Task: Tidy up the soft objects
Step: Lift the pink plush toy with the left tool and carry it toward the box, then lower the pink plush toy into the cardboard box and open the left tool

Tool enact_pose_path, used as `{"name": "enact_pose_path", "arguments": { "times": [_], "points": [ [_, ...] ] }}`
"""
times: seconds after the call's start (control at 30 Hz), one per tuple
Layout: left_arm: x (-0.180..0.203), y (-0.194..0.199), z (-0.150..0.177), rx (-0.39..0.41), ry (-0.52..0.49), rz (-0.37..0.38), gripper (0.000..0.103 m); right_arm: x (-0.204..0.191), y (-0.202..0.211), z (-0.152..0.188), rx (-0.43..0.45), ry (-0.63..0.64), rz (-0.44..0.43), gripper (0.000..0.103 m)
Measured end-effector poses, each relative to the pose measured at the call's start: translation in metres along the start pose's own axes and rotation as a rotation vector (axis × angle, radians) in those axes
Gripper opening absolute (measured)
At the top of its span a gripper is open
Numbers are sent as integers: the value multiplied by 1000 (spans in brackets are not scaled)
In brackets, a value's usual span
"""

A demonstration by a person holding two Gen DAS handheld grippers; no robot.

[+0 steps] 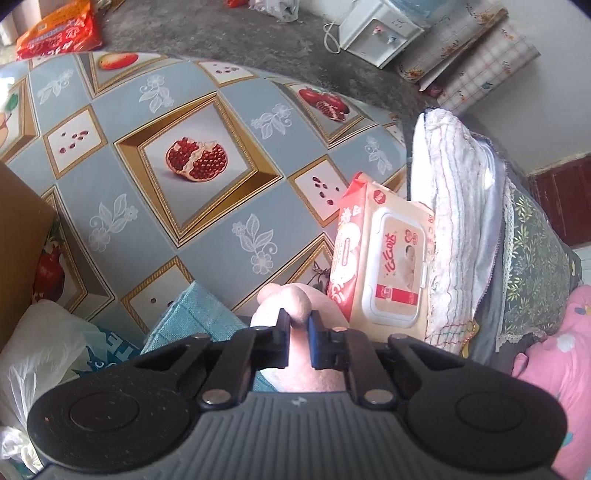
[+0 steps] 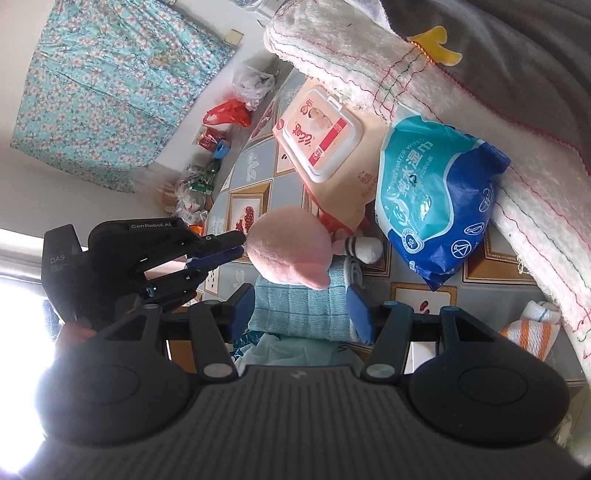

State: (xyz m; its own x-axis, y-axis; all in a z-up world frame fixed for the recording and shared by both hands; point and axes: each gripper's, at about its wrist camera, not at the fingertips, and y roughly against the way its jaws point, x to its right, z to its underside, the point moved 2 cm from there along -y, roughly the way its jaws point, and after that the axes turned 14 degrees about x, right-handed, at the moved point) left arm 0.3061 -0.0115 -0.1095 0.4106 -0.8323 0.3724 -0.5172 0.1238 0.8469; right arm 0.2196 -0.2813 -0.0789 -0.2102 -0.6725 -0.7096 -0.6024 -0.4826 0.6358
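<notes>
The left gripper (image 1: pixel 298 325) is clamped on the pink plush toy (image 1: pixel 291 301), its jaws pinched nearly together with a fold of pink fabric squeezed between the black pad and the blue one. From the left wrist view only a lump of the toy shows at six o'clock, with the folded teal cloth (image 1: pixel 192 314) just at its eight o'clock and the wet-wipes pack with the hard flip lid (image 1: pixel 388 266) leaning at its two o'clock against a stack of folded towels (image 1: pixel 454 229). The fruit-print tablecloth (image 1: pixel 184 162) fills the upper left, a white plastic bag (image 1: pixel 40 354) sits at eight o'clock, and an orange snack bag (image 1: pixel 59 31) lies far off at eleven. The right wrist view gives the rest: the left gripper (image 2: pixel 242 245) comes in from nine o'clock and bites the plush toy (image 2: pixel 286 251) at its side, the toy resting on top of the teal cloth (image 2: pixel 299 310). The right gripper (image 2: pixel 301 314) has that cloth between its blue fingers (image 2: pixel 360 314), jaws partly spread; whether the pads press it I cannot tell. Only this view shows the blue wet-wipes bag (image 2: pixel 436 192) at two o'clock of the toy, a small white striped sock shape (image 2: pixel 364 248) beside it, the lidded pack (image 2: pixel 321 136) at twelve o'clock, and an orange-striped cloth (image 2: pixel 528 328) at four o'clock.
</notes>
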Motion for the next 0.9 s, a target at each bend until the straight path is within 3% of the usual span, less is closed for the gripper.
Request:
{"name": "enact_pose_path", "arguments": {
  "times": [0.2, 0.43, 0.67, 0.9],
  "points": [
    [2, 34, 5, 6, -47, 37, 8, -3, 4, 10, 6, -4, 8, 54],
    [-16, 123, -14, 98, -111, 102, 8, -21, 12, 29, 15, 5, 10, 54],
    [-84, 207, -39, 135, -195, 15, 8, -65, 20, 60, 3, 48, -21, 55],
    [-169, 230, -36, 81, -245, -94, 8, -110, 18, 105, -38, 96, -24, 56]
  ]
}}
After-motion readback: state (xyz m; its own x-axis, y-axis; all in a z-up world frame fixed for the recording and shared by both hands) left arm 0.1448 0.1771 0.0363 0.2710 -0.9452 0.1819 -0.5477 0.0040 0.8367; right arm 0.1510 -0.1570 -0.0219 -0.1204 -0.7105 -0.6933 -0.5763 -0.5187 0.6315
